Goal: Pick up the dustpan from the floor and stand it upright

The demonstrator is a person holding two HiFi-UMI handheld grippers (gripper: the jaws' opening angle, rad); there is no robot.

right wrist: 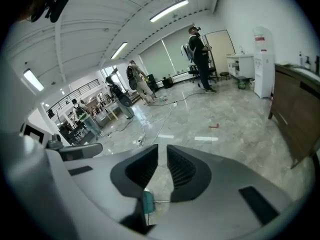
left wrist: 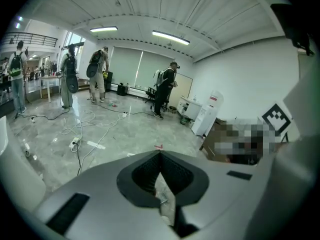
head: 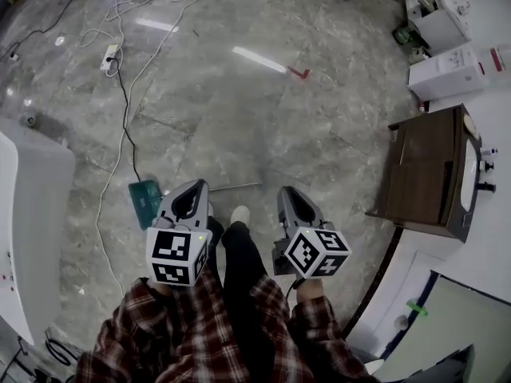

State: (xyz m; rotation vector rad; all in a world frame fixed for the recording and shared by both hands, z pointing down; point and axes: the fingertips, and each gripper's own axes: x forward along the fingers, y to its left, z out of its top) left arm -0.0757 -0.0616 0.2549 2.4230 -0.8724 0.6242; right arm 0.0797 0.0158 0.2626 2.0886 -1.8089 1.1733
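A green dustpan (head: 144, 202) lies flat on the grey marble floor, with its thin metal handle (head: 236, 187) running off to the right. My left gripper (head: 192, 187) hovers just right of the pan, over the handle, and its jaws meet at the tip (left wrist: 160, 154). My right gripper (head: 287, 191) hangs further right, beyond the handle's end. Its jaws (right wrist: 162, 151) stand a narrow slit apart with nothing between them. In the right gripper view the dustpan (right wrist: 148, 202) shows low down behind the jaws.
A dark wooden cabinet (head: 431, 174) stands at the right, with white boxes (head: 455, 66) beyond it. Cables (head: 124, 110) and a power strip (head: 109, 56) trail across the floor at the left, beside a white unit (head: 32, 214). Several people stand far off (left wrist: 162, 91).
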